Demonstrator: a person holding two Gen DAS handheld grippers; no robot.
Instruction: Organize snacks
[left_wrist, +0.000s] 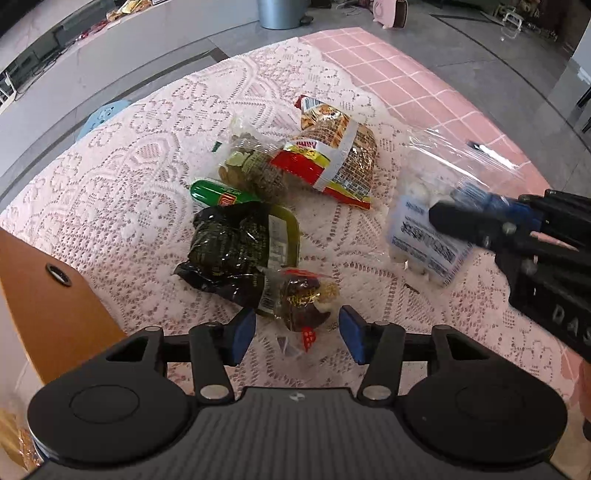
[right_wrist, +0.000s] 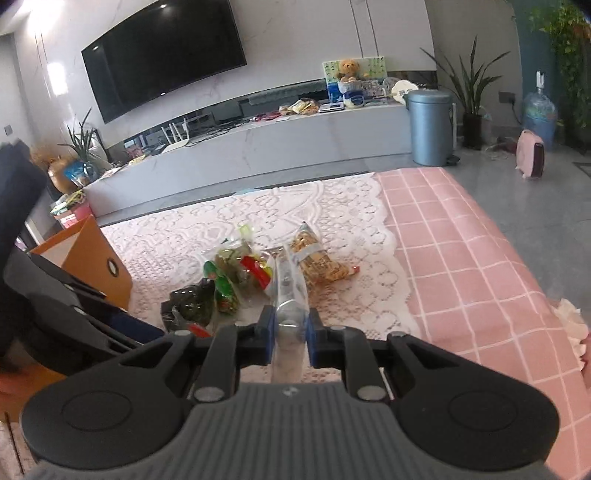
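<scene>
The right gripper (right_wrist: 290, 334) pinches a clear bag (left_wrist: 424, 229) in its jaws, maybe lifted, near the table's (left_wrist: 424, 92) right edge, while the left gripper (left_wrist: 297, 338), jaws spread, hangs over a small snack (left_wrist: 306, 297).

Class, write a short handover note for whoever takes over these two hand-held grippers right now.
Right hand-held gripper: shut on the clear bag of white candies, lifted off the lace cloth.
Left hand-held gripper: open, over the small dark-red snack, not gripping.
Still piled on the cloth: black-green pack, green tube, red-yellow cracker bag.
Orange box at left.
Left: everything still needs sorting.
</scene>
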